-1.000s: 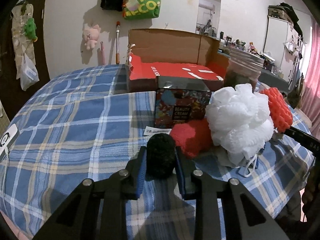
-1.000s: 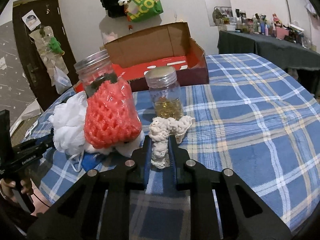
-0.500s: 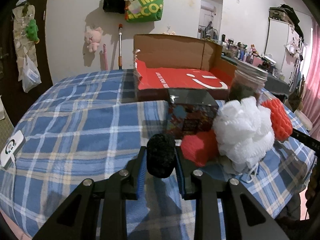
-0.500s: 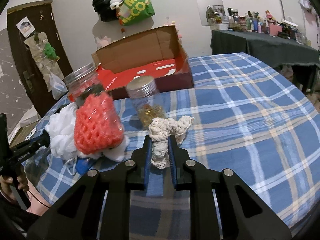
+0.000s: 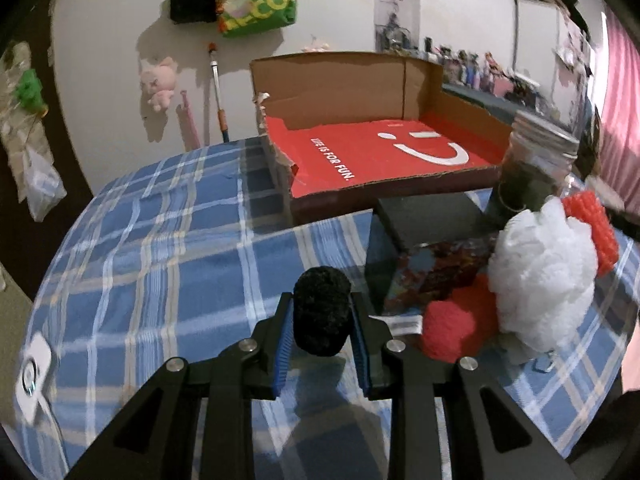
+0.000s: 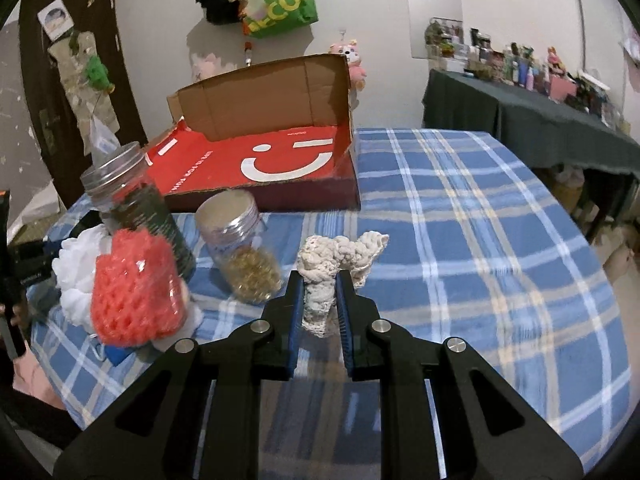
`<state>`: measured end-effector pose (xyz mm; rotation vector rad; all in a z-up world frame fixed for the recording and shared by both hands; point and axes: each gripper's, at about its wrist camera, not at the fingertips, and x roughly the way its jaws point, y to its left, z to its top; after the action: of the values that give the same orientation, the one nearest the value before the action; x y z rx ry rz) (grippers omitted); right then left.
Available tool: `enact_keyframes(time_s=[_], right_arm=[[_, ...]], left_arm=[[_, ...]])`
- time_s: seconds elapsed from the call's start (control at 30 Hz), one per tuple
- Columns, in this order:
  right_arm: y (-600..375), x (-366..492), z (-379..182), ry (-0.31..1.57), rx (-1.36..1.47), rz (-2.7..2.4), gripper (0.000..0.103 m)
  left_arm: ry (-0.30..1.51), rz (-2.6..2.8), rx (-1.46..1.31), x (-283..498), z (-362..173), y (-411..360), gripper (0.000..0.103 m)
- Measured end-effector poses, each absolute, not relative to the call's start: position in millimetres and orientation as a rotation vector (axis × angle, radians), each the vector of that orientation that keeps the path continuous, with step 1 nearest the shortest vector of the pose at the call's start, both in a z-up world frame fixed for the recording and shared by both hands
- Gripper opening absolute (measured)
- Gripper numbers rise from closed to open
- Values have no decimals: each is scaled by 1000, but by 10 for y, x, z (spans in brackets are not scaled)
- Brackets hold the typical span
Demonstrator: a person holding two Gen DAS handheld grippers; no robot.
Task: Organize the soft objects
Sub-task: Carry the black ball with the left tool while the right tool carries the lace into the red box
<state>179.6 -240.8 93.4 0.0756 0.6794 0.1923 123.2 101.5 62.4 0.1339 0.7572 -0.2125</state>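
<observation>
- The left gripper (image 5: 322, 316) holds a black fuzzy pom-pom (image 5: 321, 309) squeezed between its blue-padded fingers (image 5: 283, 330), lifted above the blue plaid table (image 5: 160, 256).
- The right gripper (image 6: 320, 300) has its fingers (image 6: 345, 312) nearly together, pinching a cream knitted piece (image 6: 324, 276) whose upper end flops to the right.
- Beyond both stands an open cardboard box (image 6: 264, 160) with a red floor and a white smile.
- By the left gripper: a white mesh bath pouf (image 5: 540, 280), a red woolly ball (image 5: 452, 326) and a patterned carton (image 5: 436, 268).
- Two metal-lidded jars (image 6: 240, 248) stand beside a red foam net (image 6: 136, 292).
</observation>
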Motion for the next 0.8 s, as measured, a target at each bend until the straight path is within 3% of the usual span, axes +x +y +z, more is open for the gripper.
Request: enact_keyframes(time_s=[0.8], right_arm=[[-2446,2390,1129,689,-3,368,16]], left_arm=[[733,-430,256,1841,851,939,28]])
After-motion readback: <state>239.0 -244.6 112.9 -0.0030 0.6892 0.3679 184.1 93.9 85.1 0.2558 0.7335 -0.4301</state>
